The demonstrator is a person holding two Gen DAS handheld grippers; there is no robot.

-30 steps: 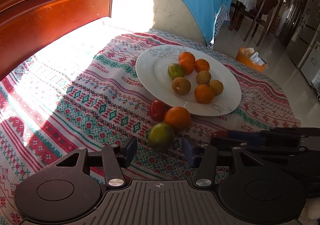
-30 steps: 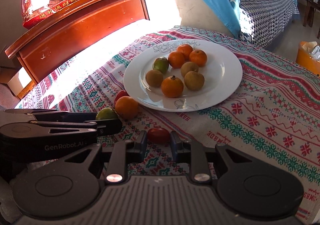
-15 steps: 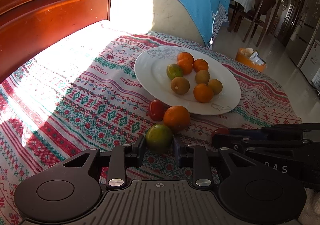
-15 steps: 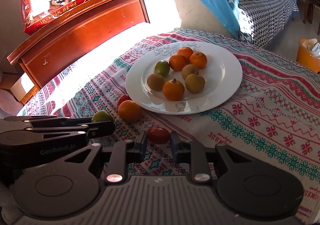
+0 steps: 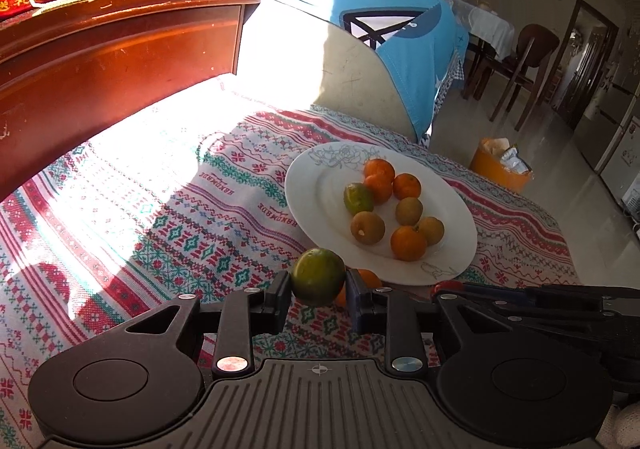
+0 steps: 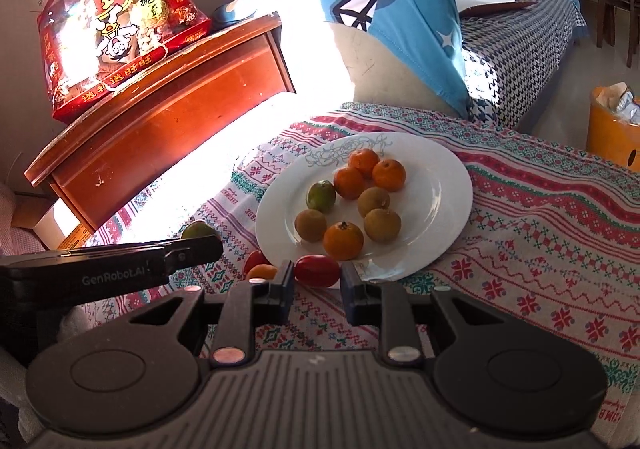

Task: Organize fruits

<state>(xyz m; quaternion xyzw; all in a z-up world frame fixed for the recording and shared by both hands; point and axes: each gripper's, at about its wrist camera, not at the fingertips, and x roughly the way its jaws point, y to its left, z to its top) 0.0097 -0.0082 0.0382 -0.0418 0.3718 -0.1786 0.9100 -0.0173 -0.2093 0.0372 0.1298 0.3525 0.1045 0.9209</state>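
A white plate (image 5: 320, 185) (image 6: 440, 185) on the patterned tablecloth holds several oranges, brownish fruits and one green citrus. My left gripper (image 5: 318, 285) is shut on a green citrus (image 5: 317, 276), lifted above the cloth just before the plate's near edge. My right gripper (image 6: 316, 273) is shut on a red tomato (image 6: 317, 270), also lifted near the plate's front rim. An orange (image 5: 370, 279) (image 6: 262, 272) and a second red tomato (image 6: 256, 259) lie on the cloth beside the plate.
A wooden cabinet (image 5: 100, 49) with a red snack bag (image 6: 112, 25) stands at the left. A sofa arm with a blue cover (image 5: 380, 49) is behind the table. An orange bin (image 5: 500, 165) stands on the floor at right.
My left gripper closed on the green citrus and lifted it. My right gripper, shut on the tomato all along, has risen and moved toward the plate.
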